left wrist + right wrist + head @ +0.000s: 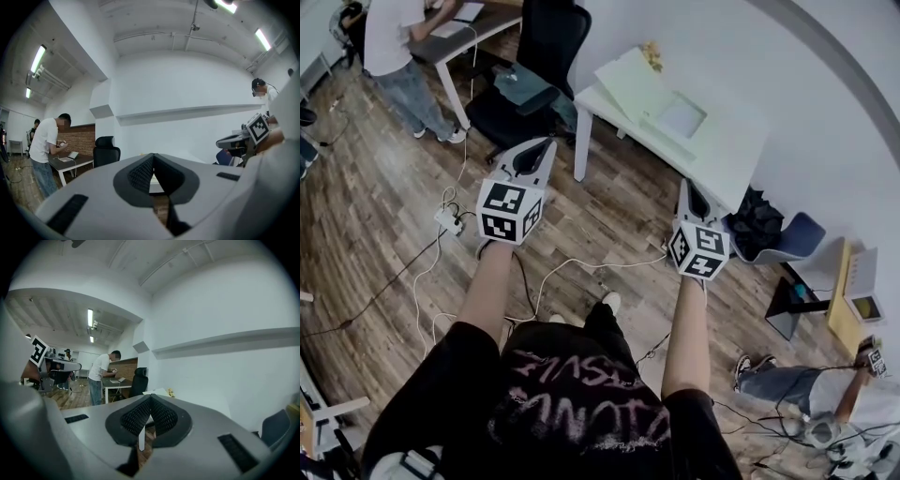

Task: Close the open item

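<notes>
The person is holding both arms stretched forward over the wooden floor (384, 216), forearms roughly parallel, with the hands hidden behind the grippers. The left gripper (544, 145) is pointing level toward the top of the head view, its jaws pressed together on nothing. The right gripper (685, 186) is aiming the same way, its jaws also meeting at the tips, empty. The box (661, 105) is lying open on the white table (741, 159) in the upper middle, well ahead of both grippers. Its lid seems to be leaning back toward the upper left, though glare is washing out the edges. Its long side is running along the table, from upper left to lower right.
</notes>
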Available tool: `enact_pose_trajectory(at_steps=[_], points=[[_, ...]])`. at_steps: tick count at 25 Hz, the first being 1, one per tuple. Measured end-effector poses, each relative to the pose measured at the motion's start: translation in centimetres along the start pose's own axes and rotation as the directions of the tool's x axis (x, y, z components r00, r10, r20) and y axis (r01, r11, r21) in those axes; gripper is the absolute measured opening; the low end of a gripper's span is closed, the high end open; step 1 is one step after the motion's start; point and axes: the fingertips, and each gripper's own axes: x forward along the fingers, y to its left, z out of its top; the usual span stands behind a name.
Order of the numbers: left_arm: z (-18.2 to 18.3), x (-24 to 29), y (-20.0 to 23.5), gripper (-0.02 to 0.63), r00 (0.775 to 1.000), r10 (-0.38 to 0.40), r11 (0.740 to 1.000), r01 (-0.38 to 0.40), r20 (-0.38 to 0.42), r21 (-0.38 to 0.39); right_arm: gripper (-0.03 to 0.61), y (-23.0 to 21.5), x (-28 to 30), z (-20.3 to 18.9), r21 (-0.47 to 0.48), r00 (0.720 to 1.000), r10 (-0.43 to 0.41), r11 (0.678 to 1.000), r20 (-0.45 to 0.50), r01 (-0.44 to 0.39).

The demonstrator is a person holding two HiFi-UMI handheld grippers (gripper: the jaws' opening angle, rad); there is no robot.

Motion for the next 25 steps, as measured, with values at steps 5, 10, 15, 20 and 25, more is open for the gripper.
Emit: enact_pose_trajectory(at_steps=[5, 10, 15, 20, 25], points=[[-0.5, 1.7, 0.3, 0.003, 1.0, -0.013, 1.0, 0.013, -0.007, -0.005, 0.011, -0.4, 1.5, -0.2, -0.001, 1.0, -0.002, 1.0, -0.004, 0.002], [-1.1, 4.8, 0.7, 0.003, 1.0, -0.02, 1.0, 0.02, -0.021, 0.001, 0.009, -1.9, 4.4, -0.7, 0.009, 1.0, -0.004, 1.0, -0.018, 0.004], [-1.6, 9.2, 1.6, 0.003, 0.999, -0.014, 1.0, 0.014, -0.037, 0.004, 0.009, -4.3, 8.6, -1.4, 0.026, 1.0, -0.005, 1.0, -0.029, 0.006], [-2.3, 14.6, 2.4, 0.003, 0.999, -0.006, 1.0, 0.006, -0.054, 0.005, 0.009, -7.4, 13.3, -2.0, 0.037, 0.999, 0.0, 0.999, -0.032, 0.001], [-3.3, 20.7, 2.6, 0.003, 0.996, 0.007, 1.0, -0.008, -0.088, -0.006, 0.009, -11.3, 18.4, -2.9, 0.054, 0.998, 0.017, 0.998, -0.054, -0.015]])
